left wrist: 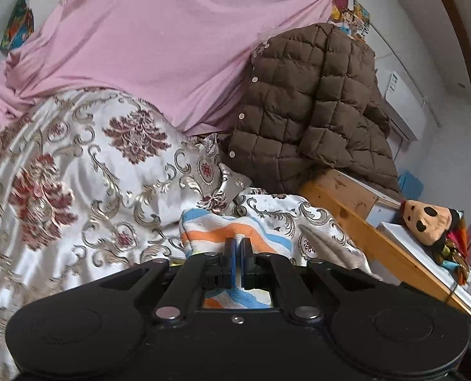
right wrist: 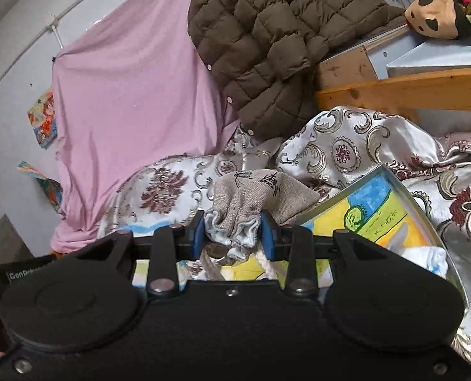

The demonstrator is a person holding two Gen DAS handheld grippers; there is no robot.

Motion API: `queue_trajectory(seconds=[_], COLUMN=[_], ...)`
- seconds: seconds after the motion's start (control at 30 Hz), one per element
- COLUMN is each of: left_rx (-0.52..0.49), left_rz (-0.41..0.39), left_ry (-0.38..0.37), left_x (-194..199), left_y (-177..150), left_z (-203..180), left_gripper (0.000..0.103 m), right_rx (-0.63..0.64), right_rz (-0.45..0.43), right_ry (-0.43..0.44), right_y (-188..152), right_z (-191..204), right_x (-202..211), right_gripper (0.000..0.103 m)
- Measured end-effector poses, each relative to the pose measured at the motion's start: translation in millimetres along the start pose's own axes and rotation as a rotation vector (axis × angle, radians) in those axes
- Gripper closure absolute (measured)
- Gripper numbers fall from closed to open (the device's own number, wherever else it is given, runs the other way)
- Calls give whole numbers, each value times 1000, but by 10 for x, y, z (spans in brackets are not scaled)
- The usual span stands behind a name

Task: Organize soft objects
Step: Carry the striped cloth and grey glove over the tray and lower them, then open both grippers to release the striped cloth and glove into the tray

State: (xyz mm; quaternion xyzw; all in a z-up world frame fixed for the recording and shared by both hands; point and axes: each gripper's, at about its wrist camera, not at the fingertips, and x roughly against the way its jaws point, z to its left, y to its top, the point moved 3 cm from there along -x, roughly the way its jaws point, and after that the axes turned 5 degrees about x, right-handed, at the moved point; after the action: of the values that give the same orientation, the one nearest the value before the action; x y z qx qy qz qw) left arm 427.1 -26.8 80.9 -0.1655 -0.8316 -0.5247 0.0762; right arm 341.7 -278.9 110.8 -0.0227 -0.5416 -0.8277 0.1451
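Observation:
My left gripper [left wrist: 238, 247] is shut on the edge of a striped towel [left wrist: 222, 228] with orange, blue and white bands, which lies on a floral satin quilt [left wrist: 76, 171]. My right gripper [right wrist: 233, 231] is shut on the gathered mouth of a beige burlap pouch [right wrist: 251, 193] with black printed characters, held just above the quilt [right wrist: 346, 146]. A metal tray [right wrist: 378, 219] with a colourful drawing lies right of the pouch.
A brown quilted jacket [left wrist: 311, 108] hangs over the wooden bed frame [left wrist: 356, 222]; it also shows in the right wrist view [right wrist: 267, 41]. A pink sheet [left wrist: 159, 41] drapes the wall behind. A plush toy [left wrist: 426, 219] sits on a white ledge at right.

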Motion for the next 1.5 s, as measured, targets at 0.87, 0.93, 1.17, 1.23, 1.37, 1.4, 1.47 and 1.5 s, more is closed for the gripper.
queue_trajectory(seconds=[0.87,0.93,1.17,1.23,1.37,1.4,1.47,1.5], left_rx=[21,14,20,13,15,16,14,14], left_rz=[253,244,196,182,153,145,119,107], left_ry=[162,164,166,168,166,164,160,158], left_x=[-577,-543,-317,-232,-32,21,152,209], left_y=[-873,-855,-757,-721,-611,-586,-523,-497], left_z=[512,488,489,489,489,483,459,443], left_gripper=[85,76,60,54,46,42,35,31], right_rx=[39,35,2,-3,6,10,27,37], right_rz=[272,274,258,243,204,195,171,163], right_ry=[-138,-138,-124,-111,-81,-75,-60,-53], right_y=[-764,-757,-670,-626,-513,-481,-413,-383], right_z=[-128,-127,-112,-89,-17,7,73,101], right_x=[-533,-502,-294,-214,-31,25,153,206], right_gripper=[62,61,51,40,36,31,26,26])
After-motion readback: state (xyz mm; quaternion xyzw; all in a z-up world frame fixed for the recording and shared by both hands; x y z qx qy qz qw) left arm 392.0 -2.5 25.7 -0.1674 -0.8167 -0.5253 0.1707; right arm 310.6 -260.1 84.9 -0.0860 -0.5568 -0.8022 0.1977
